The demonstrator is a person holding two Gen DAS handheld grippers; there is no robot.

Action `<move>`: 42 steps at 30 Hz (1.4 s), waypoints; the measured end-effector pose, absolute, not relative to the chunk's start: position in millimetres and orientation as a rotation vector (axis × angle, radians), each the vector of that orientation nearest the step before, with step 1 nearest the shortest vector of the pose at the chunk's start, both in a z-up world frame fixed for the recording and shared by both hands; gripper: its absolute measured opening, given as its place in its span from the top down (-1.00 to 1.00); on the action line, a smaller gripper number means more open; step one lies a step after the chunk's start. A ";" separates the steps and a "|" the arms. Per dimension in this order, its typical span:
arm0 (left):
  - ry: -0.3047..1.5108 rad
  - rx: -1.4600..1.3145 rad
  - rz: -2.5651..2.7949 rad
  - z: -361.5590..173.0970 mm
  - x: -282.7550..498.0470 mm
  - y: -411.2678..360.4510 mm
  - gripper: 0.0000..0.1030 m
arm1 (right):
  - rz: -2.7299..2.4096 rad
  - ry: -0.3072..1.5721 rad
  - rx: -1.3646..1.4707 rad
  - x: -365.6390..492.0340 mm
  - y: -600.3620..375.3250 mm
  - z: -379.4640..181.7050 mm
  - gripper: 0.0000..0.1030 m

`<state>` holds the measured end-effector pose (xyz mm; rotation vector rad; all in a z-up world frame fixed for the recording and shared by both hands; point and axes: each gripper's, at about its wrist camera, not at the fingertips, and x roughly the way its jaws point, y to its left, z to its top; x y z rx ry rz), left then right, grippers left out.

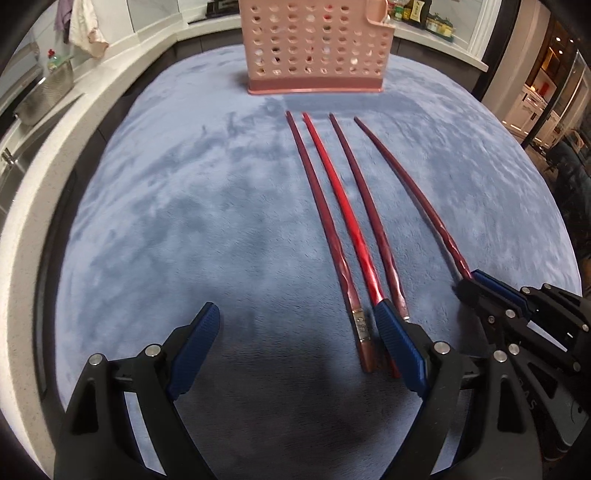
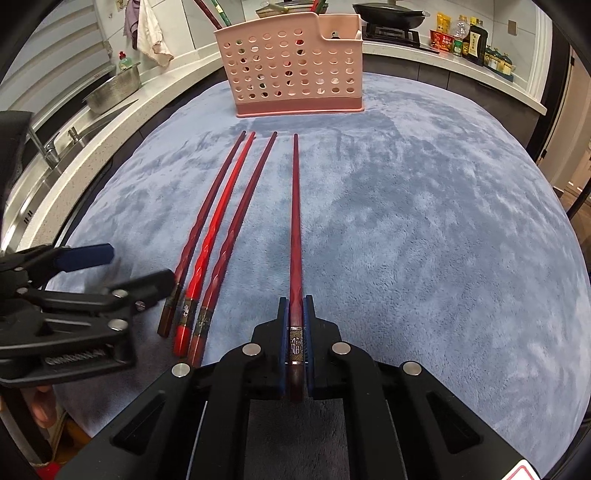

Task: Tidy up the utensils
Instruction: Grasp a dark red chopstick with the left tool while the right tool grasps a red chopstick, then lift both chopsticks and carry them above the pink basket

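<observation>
Several red chopsticks lie side by side on a blue fleece cloth (image 2: 424, 221), tips toward a pink perforated utensil basket (image 2: 295, 70), also in the left wrist view (image 1: 314, 48). My right gripper (image 2: 295, 306) is shut on the thick end of the rightmost dark red chopstick (image 2: 294, 221); it shows in the left wrist view (image 1: 467, 278) with that chopstick (image 1: 406, 188). My left gripper (image 1: 295, 314) is open, its right finger (image 1: 399, 347) over the ends of the other three chopsticks (image 1: 347, 229). It shows in the right wrist view (image 2: 136, 266), beside those three (image 2: 218, 229).
A white counter curves around the cloth, with a steel sink and colander (image 2: 114, 88) on the left. A stove with a black pan (image 2: 388, 16) and bottles (image 2: 472, 37) stand behind the basket. Some utensils stand in the basket.
</observation>
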<state>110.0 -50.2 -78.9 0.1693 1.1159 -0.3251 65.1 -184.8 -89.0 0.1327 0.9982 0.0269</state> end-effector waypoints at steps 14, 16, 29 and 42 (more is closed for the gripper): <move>1.155 0.139 -0.280 -88.5 114.1 -42.7 -0.37 | 0.024 1.009 0.141 62.4 -186.4 -91.4 0.87; 1.153 0.135 -0.274 -87.9 115.2 -40.7 -0.29 | 0.024 1.009 0.141 62.6 -186.2 -91.5 0.87; 1.098 0.163 -0.216 -83.2 125.7 -45.8 0.78 | 0.027 1.012 0.142 67.6 -186.2 -95.0 0.87; 1.075 0.054 -0.221 -55.9 128.8 -15.8 0.84 | 0.027 0.945 0.155 72.5 -194.3 -66.3 0.87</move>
